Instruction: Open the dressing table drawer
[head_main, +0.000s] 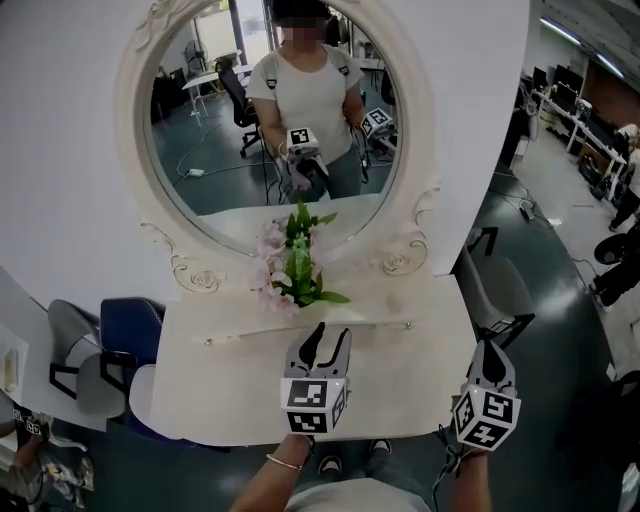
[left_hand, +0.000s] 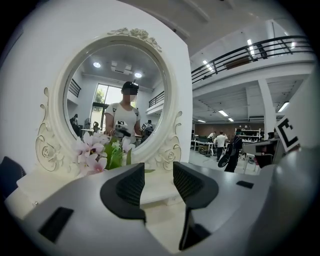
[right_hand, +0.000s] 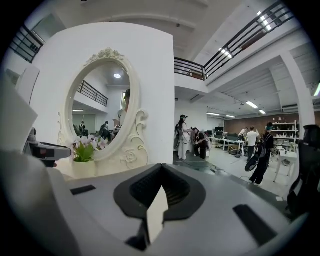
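The dressing table and mirror frame are cream-white. The flowers are pink, their leaves green

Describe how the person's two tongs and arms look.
The left tongs and the right tongs are alike: a grey body, black ribbed pads, and a white cube with black square markers. A thin bracelet circles the left wrist. The shirt is pale; no sleeve covers the forearms.

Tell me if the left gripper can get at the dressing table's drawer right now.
Probably yes. The left gripper hovers over the tabletop, jaws apart, aimed at the drawer front, and nothing lies between them. The nearer knob sits off to its right, though.
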